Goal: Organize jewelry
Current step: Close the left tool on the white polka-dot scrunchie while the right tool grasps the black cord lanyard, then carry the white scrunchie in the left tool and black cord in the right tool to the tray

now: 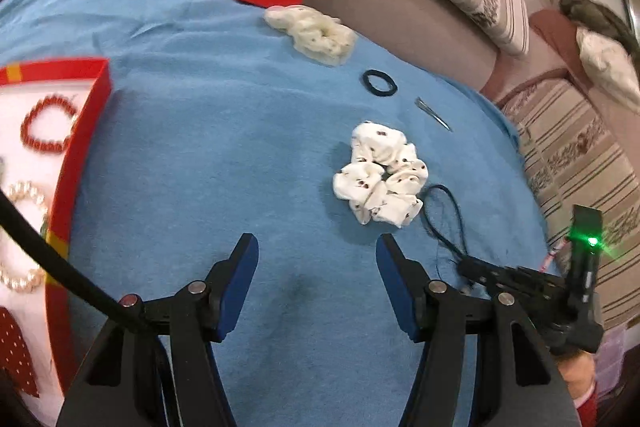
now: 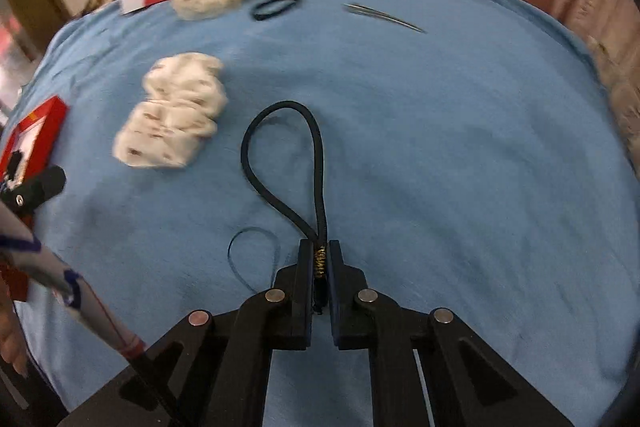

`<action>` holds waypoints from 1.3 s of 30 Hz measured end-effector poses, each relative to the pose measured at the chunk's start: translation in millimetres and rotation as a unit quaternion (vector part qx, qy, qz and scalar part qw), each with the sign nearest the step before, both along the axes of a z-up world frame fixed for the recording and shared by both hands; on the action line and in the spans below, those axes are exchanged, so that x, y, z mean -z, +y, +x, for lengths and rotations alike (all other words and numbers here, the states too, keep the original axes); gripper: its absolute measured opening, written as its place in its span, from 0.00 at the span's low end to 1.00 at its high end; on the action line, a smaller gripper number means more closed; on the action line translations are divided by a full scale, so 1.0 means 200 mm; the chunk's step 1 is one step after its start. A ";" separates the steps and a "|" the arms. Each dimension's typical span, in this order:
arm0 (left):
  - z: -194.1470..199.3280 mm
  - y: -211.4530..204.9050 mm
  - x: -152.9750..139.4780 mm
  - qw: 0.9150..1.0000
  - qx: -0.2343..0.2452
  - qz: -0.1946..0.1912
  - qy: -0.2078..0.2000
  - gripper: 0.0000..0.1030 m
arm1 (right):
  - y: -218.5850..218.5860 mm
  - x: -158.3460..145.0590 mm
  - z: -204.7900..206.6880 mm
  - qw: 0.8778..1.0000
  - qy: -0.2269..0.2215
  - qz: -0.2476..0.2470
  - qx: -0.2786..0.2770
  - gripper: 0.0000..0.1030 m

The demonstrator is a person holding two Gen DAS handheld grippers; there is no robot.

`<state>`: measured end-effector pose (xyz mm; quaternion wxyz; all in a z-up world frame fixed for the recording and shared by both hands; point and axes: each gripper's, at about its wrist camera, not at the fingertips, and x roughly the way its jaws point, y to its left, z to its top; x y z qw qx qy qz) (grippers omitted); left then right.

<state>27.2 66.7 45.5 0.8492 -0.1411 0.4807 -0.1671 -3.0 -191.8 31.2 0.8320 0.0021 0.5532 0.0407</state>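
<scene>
The right claw is clamped on the black cord loop (gold-wound end); the left claw gapes empty over the blue cloth.

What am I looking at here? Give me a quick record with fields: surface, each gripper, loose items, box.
surface: blue cloth over a soft seat
right gripper: shut on the black cord loop, pinched at its gold-wound end
left gripper: open, nothing between its fingers
loose items: spotted white scrunchie, cream scrunchie, black hair tie, metal hair clip
box: red box at left holding a red bead bracelet and a pearl bracelet
</scene>
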 end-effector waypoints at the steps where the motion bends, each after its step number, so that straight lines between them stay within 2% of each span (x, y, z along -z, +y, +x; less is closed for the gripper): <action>1: 0.01 -0.02 0.00 1.000 0.002 0.006 -0.002 0.58 | -0.04 0.00 0.00 1.000 0.001 0.009 0.015 0.07; 4: 0.07 -0.12 -0.01 0.999 0.016 0.027 -0.005 0.59 | -0.11 0.00 0.04 0.998 0.001 0.047 0.032 0.08; 5: 0.11 -0.16 -0.02 0.999 0.021 0.035 -0.008 0.59 | -0.12 -0.01 0.05 0.999 -0.005 0.046 0.026 0.12; 6: 0.15 -0.20 -0.02 0.999 0.024 0.042 -0.009 0.59 | -0.12 -0.01 0.06 0.999 -0.009 0.041 0.023 0.21; 8: 0.22 -0.24 -0.01 0.999 0.028 0.039 -0.003 0.59 | -0.11 -0.01 0.07 0.999 -0.016 0.033 0.013 0.29; 11: 0.32 -0.31 0.03 0.999 0.032 0.037 0.008 0.59 | -0.11 0.00 0.09 0.999 -0.015 0.033 0.010 0.30; 15: 0.35 -0.42 0.11 0.997 0.040 0.063 0.021 0.59 | -0.07 0.01 0.10 0.999 -0.018 0.030 0.006 0.32; 17: 0.34 -0.45 0.13 0.996 0.035 0.078 0.014 0.56 | -0.05 0.01 0.12 0.999 -0.021 0.023 0.005 0.32; 18: 0.33 -0.46 0.13 0.996 0.034 0.085 0.009 0.41 | -0.04 0.01 0.12 1.000 -0.023 0.020 0.004 0.32; 19: 0.32 -0.46 0.13 0.996 0.041 0.082 0.016 0.16 | -0.03 0.01 0.12 1.000 -0.026 0.014 0.002 0.32; 20: 0.32 -0.46 0.13 0.996 0.046 0.076 0.024 0.13 | -0.02 0.01 0.12 1.000 -0.028 0.007 -0.002 0.32; 22: 0.28 -0.44 0.10 0.996 0.045 0.076 0.017 0.12 | 0.00 0.01 0.11 0.999 -0.035 0.002 -0.011 0.23; 23: 0.25 -0.42 0.07 0.996 0.045 0.079 0.010 0.12 | 0.01 0.00 0.11 0.999 -0.037 0.003 -0.015 0.14; 25: 0.19 -0.37 0.00 0.996 0.046 0.072 -0.006 0.12 | 0.02 0.00 0.11 0.999 -0.041 0.007 -0.014 0.09; 30: 0.02 -0.13 -0.16 0.998 0.019 0.053 -0.040 0.12 | 0.04 -0.02 0.10 0.998 -0.062 0.029 -0.007 0.08; 36: -0.07 0.28 -0.28 0.994 -0.058 0.058 -0.067 0.12 | 0.15 -0.08 0.00 0.994 -0.100 0.041 -0.017 0.08; 39: -0.08 0.54 -0.32 0.992 -0.104 0.036 -0.060 0.12 | 0.22 -0.11 -0.05 0.993 -0.103 0.061 -0.022 0.08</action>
